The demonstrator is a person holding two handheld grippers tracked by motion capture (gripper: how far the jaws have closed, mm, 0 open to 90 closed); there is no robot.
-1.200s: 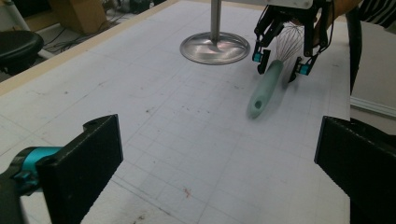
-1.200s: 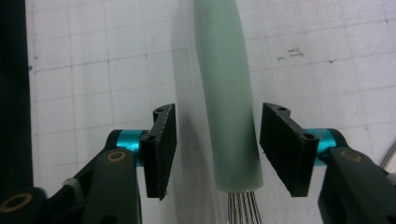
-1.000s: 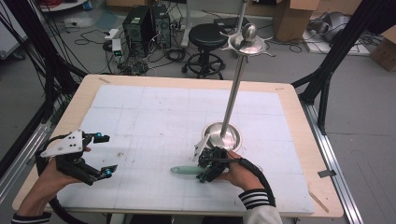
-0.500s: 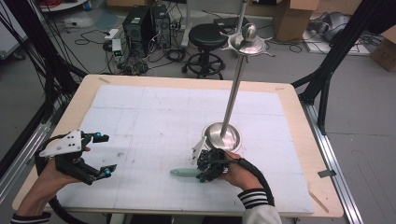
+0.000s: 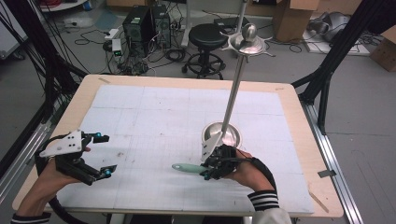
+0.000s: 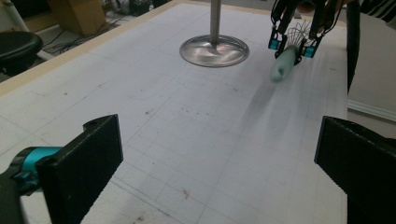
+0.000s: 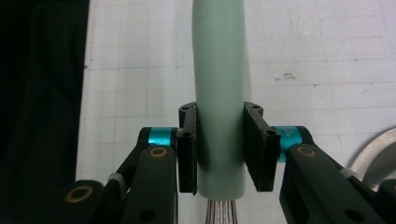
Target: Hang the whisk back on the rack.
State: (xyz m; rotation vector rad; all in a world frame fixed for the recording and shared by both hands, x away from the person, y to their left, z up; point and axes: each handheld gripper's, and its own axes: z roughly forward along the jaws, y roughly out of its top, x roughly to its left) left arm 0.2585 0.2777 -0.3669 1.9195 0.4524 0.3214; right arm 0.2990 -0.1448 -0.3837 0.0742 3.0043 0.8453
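Beside the round steel stand base (image 5: 222, 134), right gripper (image 7: 219, 154) clamps the pale-green whisk handle (image 7: 219, 93) (wires mostly hidden); left gripper (image 6: 219, 168) gapes, holding nothing.

Right tool (image 5: 208, 169) jaws clamped; left tool (image 5: 103, 155) jaws wide apart.
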